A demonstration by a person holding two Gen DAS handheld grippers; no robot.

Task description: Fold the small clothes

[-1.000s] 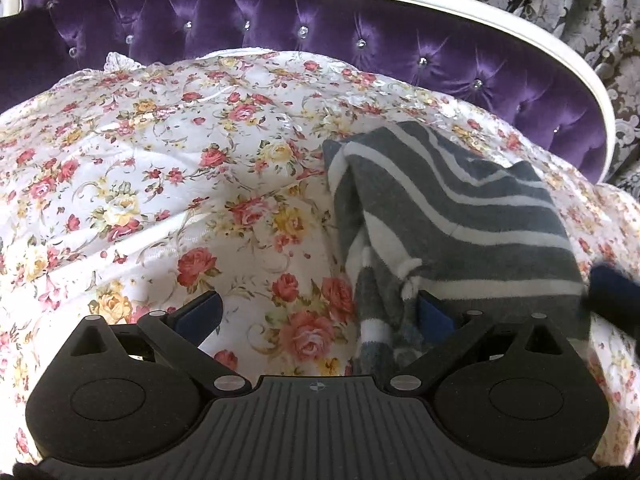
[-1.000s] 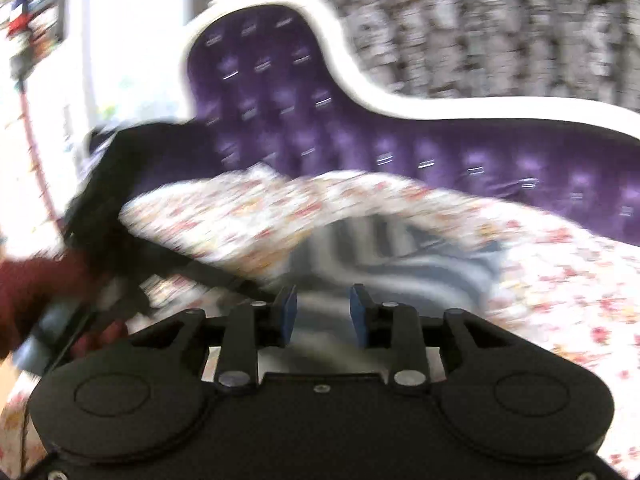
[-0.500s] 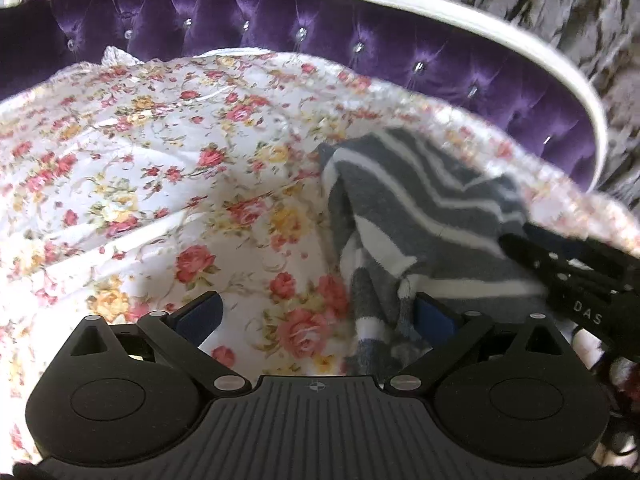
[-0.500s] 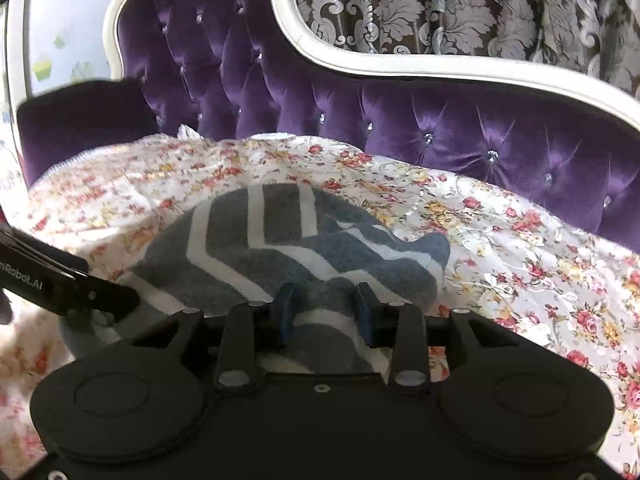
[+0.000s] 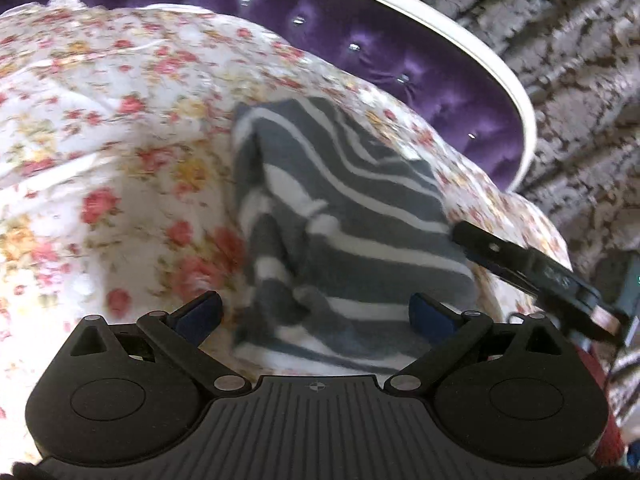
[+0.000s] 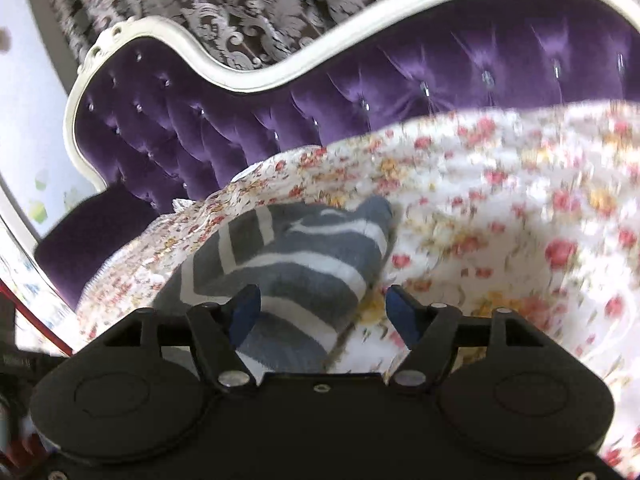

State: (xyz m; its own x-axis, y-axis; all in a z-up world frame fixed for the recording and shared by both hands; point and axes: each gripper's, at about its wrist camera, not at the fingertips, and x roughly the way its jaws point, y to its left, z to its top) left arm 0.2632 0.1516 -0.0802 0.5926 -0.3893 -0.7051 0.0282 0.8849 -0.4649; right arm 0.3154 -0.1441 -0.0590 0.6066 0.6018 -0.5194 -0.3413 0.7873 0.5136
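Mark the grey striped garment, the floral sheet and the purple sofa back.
Grey white-striped knit garment (image 5: pixel 360 216), left wrist view, on its upper folded layer.
Floral cotton sheet (image 5: pixel 100 100), left wrist view, bare patch.
Purple tufted velvet sofa back (image 6: pixel 248 120), right wrist view, tufted panel.

I see a white sheet printed with red and yellow flowers (image 5: pixel 132 128) spread over the seat, wrinkled and rumpled in places. Behind it rises a deep purple tufted velvet sofa back (image 6: pixel 360 108), studded with small shiny buttons and edged by a curved white carved frame (image 6: pixel 224 76). Beyond the sofa hangs a dark curtain with a silvery damask pattern (image 6: pixel 248 4). At my far left edge, a pale wall (image 6: pixel 28 128) shows.
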